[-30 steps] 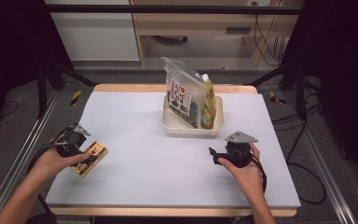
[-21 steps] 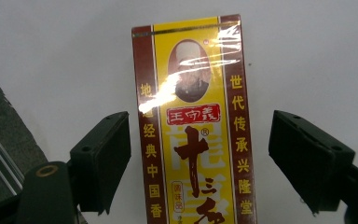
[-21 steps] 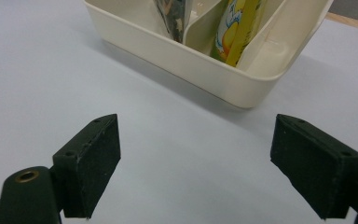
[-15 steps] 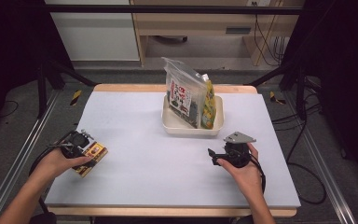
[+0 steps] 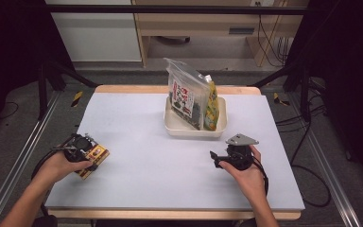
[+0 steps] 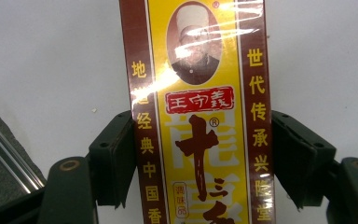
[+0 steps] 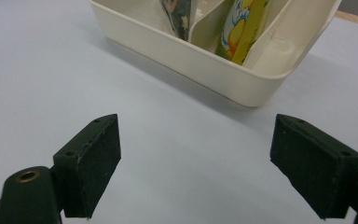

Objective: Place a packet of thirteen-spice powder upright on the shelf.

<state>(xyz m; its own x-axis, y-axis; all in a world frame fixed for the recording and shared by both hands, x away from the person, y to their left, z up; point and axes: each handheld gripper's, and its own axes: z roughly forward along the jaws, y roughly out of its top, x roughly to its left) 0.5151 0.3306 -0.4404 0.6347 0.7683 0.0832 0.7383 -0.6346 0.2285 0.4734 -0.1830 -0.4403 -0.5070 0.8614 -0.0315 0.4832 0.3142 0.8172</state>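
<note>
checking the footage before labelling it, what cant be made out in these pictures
- Spice box, left gripper view: both ends cut off by the frame; glare blurs its print.
- Left gripper, high view: the hand hides its jaws, which have just been closing around the box.
- Bin, right gripper view: top edge cuts off both packets.

spice box (image 6: 198, 116), yellow w/ brown side bands: red plate reads 王守義, big brown 十 below it w/ ® beside, smaller 三 lower down. left band: 地…经典中国香. right band: 世代传承兴隆. ® at top, small round seal 调味品 near bottom. print on the bags in the tub (image 5: 196, 128) too small to read.
</note>
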